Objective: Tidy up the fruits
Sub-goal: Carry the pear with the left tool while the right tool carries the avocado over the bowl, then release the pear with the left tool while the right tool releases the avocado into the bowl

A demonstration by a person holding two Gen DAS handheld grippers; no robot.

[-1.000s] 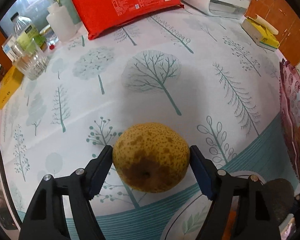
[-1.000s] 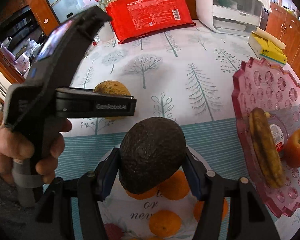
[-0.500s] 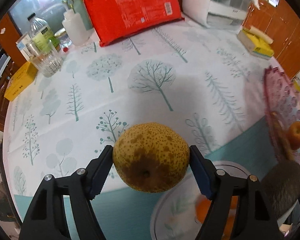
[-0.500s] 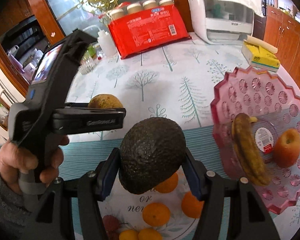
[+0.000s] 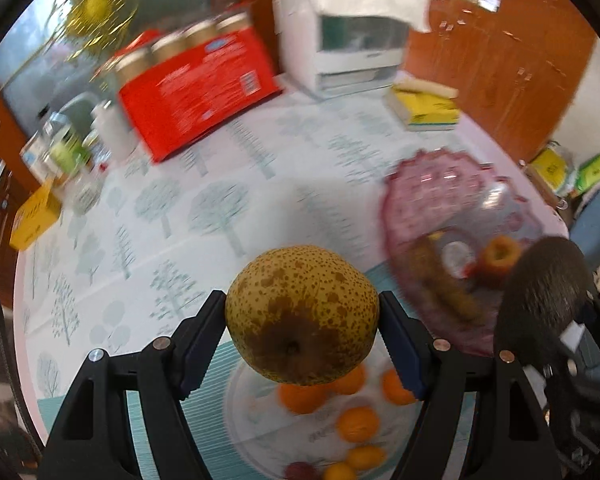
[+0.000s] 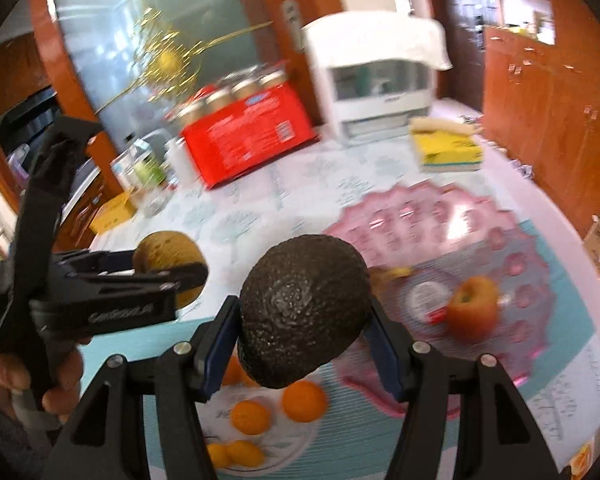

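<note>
My left claw (image 5: 302,340) grips the spotted pear (image 5: 302,314); my right claw (image 6: 302,340) grips the avocado (image 6: 303,310). Both hang above the worktop (image 5: 204,184), near the pink tray (image 6: 500,236). I carry each level, lower it clear of the apple (image 6: 472,306), then release gently.

Ahead of your tongs, across the tree-print tablecloth (image 5: 236,184), you have a red pack (image 5: 198,88) of jars, a white appliance (image 5: 348,52) to its right, a yellow box (image 5: 424,110) further right, and bottles (image 5: 66,148) far left.
</note>
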